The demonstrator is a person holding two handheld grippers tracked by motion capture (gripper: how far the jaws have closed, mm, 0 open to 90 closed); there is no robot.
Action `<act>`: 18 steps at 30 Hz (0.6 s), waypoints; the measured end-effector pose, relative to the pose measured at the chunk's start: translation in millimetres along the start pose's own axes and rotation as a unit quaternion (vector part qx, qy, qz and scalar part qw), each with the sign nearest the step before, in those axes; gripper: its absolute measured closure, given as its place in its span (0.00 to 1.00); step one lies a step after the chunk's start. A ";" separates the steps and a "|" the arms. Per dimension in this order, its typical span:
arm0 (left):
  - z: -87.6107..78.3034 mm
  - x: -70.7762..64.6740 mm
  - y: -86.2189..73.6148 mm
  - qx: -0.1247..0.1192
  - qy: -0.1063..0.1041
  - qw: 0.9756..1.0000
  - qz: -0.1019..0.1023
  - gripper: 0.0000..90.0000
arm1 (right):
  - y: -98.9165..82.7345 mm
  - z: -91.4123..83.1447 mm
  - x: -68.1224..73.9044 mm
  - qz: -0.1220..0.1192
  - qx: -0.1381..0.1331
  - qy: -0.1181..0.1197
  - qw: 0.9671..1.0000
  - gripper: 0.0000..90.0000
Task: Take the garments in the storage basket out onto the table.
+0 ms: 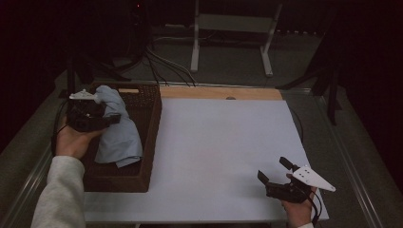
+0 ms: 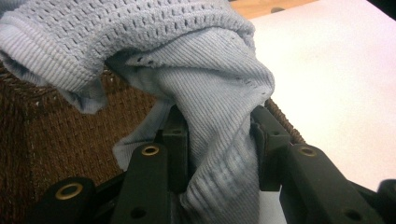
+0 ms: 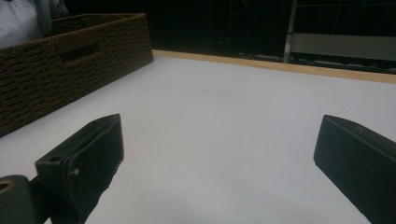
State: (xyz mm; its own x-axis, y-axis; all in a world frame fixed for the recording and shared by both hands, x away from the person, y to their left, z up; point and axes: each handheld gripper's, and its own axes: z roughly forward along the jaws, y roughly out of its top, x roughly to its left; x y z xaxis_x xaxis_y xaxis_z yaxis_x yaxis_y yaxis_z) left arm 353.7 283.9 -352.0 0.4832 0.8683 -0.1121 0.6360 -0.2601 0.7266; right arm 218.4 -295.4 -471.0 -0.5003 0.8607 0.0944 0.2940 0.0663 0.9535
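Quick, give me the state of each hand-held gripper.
Left hand-held gripper: closed on the light blue knit cloth, over the wicker basket.
Right hand-held gripper: open, holding nothing.

A soft, pale blue cloth (image 1: pixel 116 128) with ribbed knit and little holes is bunched up. Its top is pinched and lifted, and the rest hangs down in folds into the brown woven basket (image 1: pixel 147 137), which sits at the left side of the white bench (image 1: pixel 218 152).
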 end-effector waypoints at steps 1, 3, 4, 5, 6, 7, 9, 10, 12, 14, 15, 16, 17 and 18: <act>0.0 0.0 0.0 0.000 0.000 1.000 0.000 0.72 | 0.0 0.1 0.1 0.000 0.000 0.000 1.000 0.02; -1.2 -0.5 1.0 -0.001 0.000 1.000 0.001 0.72 | 0.0 0.1 0.1 0.000 0.000 0.000 1.000 0.02; -2.4 -1.1 2.1 -0.002 0.000 1.000 0.002 0.72 | 0.0 0.2 0.2 0.001 0.000 0.000 1.000 0.02; -2.4 -1.1 2.1 -0.002 0.000 1.000 0.002 0.72 | 0.0 0.2 0.2 0.001 0.000 0.000 1.000 0.02; -3.6 -1.9 3.3 -0.003 -0.001 1.000 0.004 0.72 | 0.0 0.2 0.2 0.000 0.000 0.000 1.000 0.02; -3.6 -1.9 3.3 -0.003 -0.001 1.000 0.004 0.72 | 0.0 0.2 0.2 0.000 0.000 0.000 1.000 0.02; -4.5 -2.8 4.4 -0.004 -0.002 1.000 0.005 0.72 | 0.0 0.2 0.2 0.000 0.000 0.000 1.000 0.02; -5.6 -3.6 5.5 -0.004 -0.002 1.000 0.009 0.72 | 0.0 0.0 0.1 0.000 0.000 0.000 1.000 0.02; -6.6 -5.0 6.7 -0.006 -0.003 1.000 0.010 0.72 | 0.1 -0.1 0.1 0.000 0.000 0.000 1.000 0.02; -7.3 -6.1 7.6 -0.008 -0.006 1.000 0.011 0.72 | 0.1 -0.2 0.0 0.000 -0.001 0.000 1.000 0.02; -7.3 -6.1 7.6 -0.008 -0.006 1.000 0.011 0.72 | 0.1 -0.2 0.0 0.000 -0.001 0.000 1.000 0.02; -7.7 -7.0 8.6 -0.007 -0.007 1.000 0.014 0.72 | 0.2 -0.3 0.0 0.001 -0.001 0.000 1.000 0.02; -7.7 -7.0 8.6 -0.007 -0.007 1.000 0.014 0.72 | 0.2 -0.3 0.0 0.001 -0.001 0.000 1.000 0.02; -7.9 -8.0 9.7 -0.007 -0.008 1.000 0.016 0.72 | 0.2 -0.3 0.0 0.001 -0.001 0.000 1.000 0.02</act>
State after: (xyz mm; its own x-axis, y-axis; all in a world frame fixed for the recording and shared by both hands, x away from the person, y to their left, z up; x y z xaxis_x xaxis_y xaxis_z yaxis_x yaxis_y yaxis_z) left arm 351.3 277.7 -338.7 0.5121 0.8531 -0.1000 0.6119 -0.2806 0.7395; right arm 218.2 -295.6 -470.7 -0.4996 0.8609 0.0959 0.2937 0.0643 0.9537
